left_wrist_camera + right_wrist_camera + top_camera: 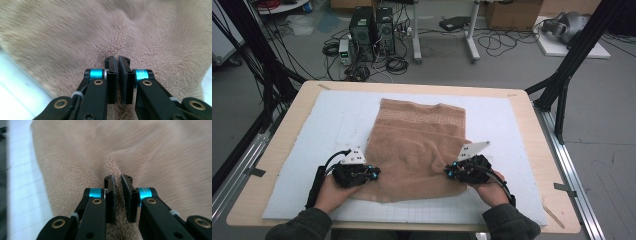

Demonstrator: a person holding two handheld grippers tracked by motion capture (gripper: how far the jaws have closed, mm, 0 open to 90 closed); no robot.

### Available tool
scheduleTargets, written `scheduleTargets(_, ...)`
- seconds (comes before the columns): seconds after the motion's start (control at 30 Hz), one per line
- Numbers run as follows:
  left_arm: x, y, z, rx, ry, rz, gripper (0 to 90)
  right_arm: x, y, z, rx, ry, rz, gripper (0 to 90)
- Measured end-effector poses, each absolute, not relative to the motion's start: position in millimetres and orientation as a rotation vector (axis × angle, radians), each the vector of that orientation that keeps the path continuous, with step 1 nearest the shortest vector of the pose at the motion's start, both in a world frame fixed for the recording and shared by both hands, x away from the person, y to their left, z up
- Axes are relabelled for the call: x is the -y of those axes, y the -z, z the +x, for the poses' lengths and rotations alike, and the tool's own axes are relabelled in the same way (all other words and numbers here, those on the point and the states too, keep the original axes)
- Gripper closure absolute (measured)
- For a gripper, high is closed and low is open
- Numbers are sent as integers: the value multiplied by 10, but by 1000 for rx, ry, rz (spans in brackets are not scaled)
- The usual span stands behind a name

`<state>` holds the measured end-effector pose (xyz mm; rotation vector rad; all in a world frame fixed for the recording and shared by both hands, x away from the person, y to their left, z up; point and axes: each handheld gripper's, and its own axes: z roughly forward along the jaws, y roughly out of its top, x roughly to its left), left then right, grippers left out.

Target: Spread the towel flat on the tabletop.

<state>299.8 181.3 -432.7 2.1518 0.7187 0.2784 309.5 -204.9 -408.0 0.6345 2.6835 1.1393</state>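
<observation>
Towel [417, 145]: tan, spread mid-desk [292, 125] on white mat. Left gripper [373, 173] at towel's near-left edge, right gripper [449, 172] at near-right edge; both sets of fingers pinched narrow on towel folds.

Grey floor [512, 70], tangled cables [392, 62], 2 computer towers [373, 30]

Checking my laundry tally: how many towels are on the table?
1. A single tan towel lies spread on the white mat in the middle of the table. The left gripper and right gripper pinch its near edge. Nothing suggests another beneath it.
</observation>
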Motion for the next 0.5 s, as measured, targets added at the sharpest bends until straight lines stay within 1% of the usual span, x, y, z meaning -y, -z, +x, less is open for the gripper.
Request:
scheduleTargets(0.1, -1818, 4251, 3103, -760, -328, 2068, 857, 2032, 3977, 3246, -2625, -1120, 641, 827)
scheduleTargets(0.2, -1771, 4234, 3216, -779, -380, 2073, 857, 2045, 3954, 3460, -2597, -1113, 703, 826)
scheduleTargets(0.33, -1705, 4359, 3344, -809, -344, 2102, 850, 2024, 4127, 3654, -2627, -1060, 795, 815)
scheduleTargets(0.37, -1699, 4377, 3355, -809, -337, 2109, 841, 2007, 4162, 3671, -2633, -1049, 797, 798)
scheduleTargets(0.43, -1702, 4359, 3345, -808, -346, 2102, 806, 2005, 4158, 3671, -2612, -1043, 810, 730)
scheduleTargets(0.5, -1741, 4308, 3310, -806, -341, 2079, 734, 2066, 4088, 3629, -2588, -1082, 809, 696)
